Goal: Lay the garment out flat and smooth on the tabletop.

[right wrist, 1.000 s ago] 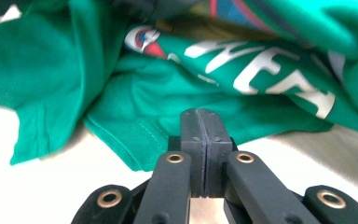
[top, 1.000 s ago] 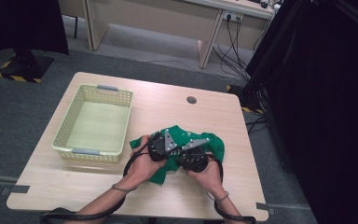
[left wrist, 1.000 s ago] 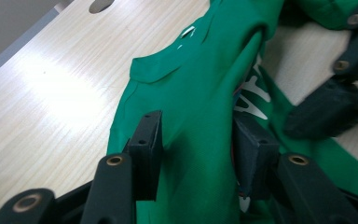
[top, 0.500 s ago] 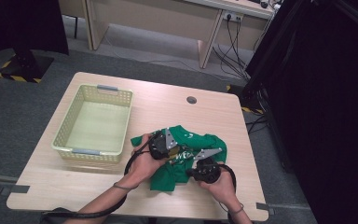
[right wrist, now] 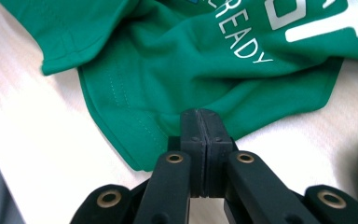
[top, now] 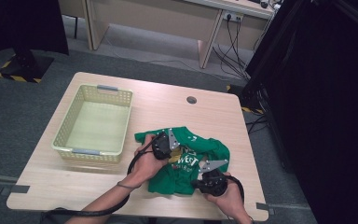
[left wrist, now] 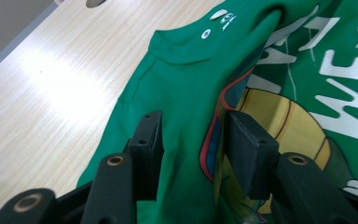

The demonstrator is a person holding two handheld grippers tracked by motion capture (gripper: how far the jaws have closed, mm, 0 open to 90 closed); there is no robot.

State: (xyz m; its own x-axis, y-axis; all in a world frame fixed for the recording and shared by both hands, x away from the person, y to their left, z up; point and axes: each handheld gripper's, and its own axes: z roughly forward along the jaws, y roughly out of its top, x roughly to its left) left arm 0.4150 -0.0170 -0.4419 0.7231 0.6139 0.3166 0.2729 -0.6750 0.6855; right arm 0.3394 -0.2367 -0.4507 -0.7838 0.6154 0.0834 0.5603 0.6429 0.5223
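Shirt [top: 186, 163] hem pulled nearer
Right gripper [right wrist: 200, 122], clamped on cloth, has drawn back; left gripper [left wrist: 193, 135] rests half-open, pinning it.

I look down on a pale wooden worktop [top: 98, 186] with a round cable hole [top: 191, 100] near its far edge, standing on grey carpet [top: 23, 107]. Beyond it is a light wood desk [top: 168, 18] with black cables [top: 230, 46] hanging from a wall socket. Black curtains [top: 326, 93] close off the right side. Yellow-and-black tape [top: 21, 77] marks the floor at left.
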